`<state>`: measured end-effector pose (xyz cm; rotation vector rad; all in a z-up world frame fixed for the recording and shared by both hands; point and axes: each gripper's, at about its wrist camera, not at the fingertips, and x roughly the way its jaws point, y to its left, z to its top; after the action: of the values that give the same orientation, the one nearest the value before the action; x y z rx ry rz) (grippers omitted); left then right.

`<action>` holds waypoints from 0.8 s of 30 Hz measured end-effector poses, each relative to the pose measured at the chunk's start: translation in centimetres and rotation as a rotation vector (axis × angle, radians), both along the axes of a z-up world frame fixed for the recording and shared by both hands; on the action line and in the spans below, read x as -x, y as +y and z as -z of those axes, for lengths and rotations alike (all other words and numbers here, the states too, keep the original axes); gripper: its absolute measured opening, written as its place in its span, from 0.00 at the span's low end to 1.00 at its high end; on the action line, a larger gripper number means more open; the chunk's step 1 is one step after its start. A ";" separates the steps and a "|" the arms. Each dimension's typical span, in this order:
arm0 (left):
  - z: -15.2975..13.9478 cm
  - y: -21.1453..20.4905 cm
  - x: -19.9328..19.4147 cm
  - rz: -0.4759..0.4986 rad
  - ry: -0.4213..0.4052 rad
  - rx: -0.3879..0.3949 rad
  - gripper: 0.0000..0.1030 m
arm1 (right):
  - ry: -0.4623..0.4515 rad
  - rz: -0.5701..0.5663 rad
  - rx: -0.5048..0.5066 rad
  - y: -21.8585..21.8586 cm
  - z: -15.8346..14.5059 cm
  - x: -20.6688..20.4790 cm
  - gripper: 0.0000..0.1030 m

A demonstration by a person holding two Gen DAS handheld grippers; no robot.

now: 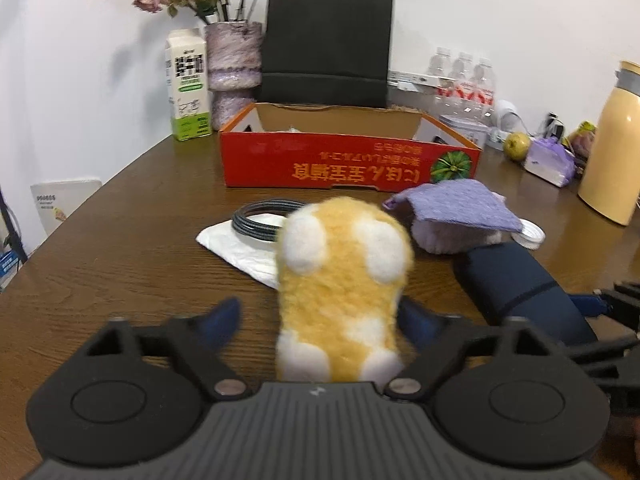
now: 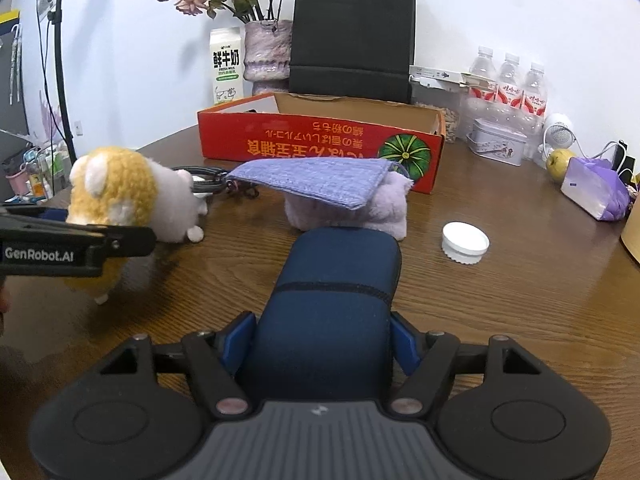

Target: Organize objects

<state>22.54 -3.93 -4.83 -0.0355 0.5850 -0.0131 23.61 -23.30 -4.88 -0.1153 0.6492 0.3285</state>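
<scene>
My left gripper (image 1: pixel 320 316) is open around a yellow and white plush toy (image 1: pixel 344 280); its left finger stands clear of the plush, the right finger is mostly hidden behind it. The plush also shows in the right wrist view (image 2: pixel 120 196), with the left gripper beside it. My right gripper (image 2: pixel 324 340) is shut on a dark blue case (image 2: pixel 332 300), which also shows in the left wrist view (image 1: pixel 524 288). A purple plush with a purple cloth (image 2: pixel 320 184) on it lies ahead. The open red cardboard box (image 1: pixel 348 160) stands behind.
A coiled black cable (image 1: pixel 260 220) lies on a white napkin (image 1: pixel 236 248). A white lid (image 2: pixel 465 242) lies right of the case. A milk carton (image 1: pixel 188 84), flower vase (image 1: pixel 234 64), black bag (image 1: pixel 328 44), water bottles (image 2: pixel 508 84), tin (image 2: pixel 496 146), apple (image 2: pixel 560 164) and yellow flask (image 1: pixel 616 144) line the table's back.
</scene>
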 end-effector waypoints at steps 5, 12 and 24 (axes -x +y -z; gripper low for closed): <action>0.4 0.1 -0.7 0.000 0.006 0.019 0.58 | 0.006 0.019 -0.006 0.8 0.0 -0.3 0.70; 1.0 -0.1 -0.1 0.014 -0.030 0.006 0.46 | 0.006 0.038 -0.011 1.5 0.1 -0.6 0.67; 0.5 0.4 0.8 0.016 -0.034 -0.008 0.46 | -0.015 0.042 -0.033 1.6 -0.2 0.4 0.61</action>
<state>21.75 -3.57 -5.35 -0.0227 0.5509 -0.0271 23.19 -21.66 -4.67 -0.0723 0.6303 0.2974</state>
